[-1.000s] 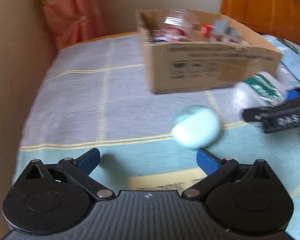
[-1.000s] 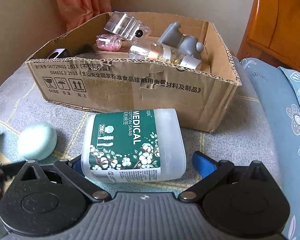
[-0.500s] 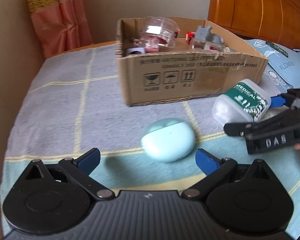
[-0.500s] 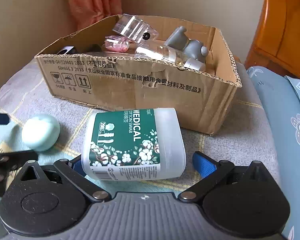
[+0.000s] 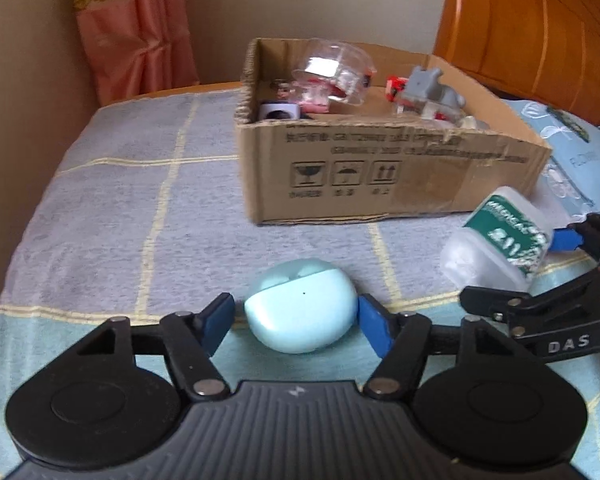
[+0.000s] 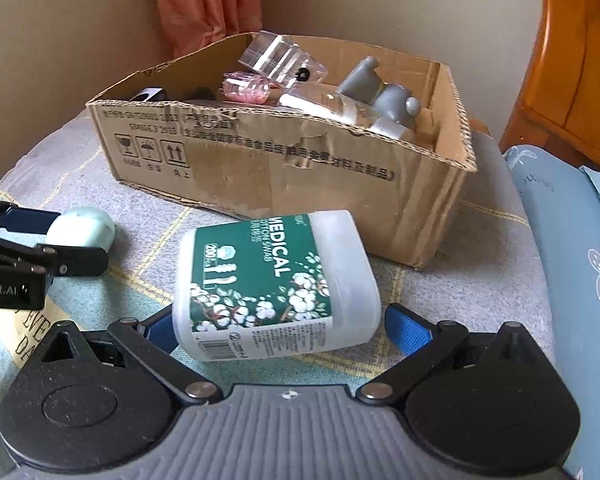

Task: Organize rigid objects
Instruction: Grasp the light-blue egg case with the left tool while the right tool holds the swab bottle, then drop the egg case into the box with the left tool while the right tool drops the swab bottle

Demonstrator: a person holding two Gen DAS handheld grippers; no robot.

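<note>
1. Left wrist view: the left hand-held gripper is closing its jaws around a pale mint earbud case, which is lying on the blanket-covered bed. The right blue pad is sitting just at the case's side; the left pad is standing a sliver apart, so no firm grip is showing.
2. Behind the case, a cardboard box is resting on the bed, carrying a clear plastic container, a grey figurine and other small items.
3. Right wrist view: the right hand-held gripper is holding its jaws wide about a cotton swab jar, which is lying on its side on the bed in front of the box. The right blue pad is standing clear of the jar; the left pad is partly hidden behind the jar, and contact there cannot be told.
4. In the same view, the left hand-held gripper is appearing at the left edge with the earbud case between its fingers.
5. A blue floral pillow is lying to the right of the box, and a wooden headboard is standing behind it.
</note>
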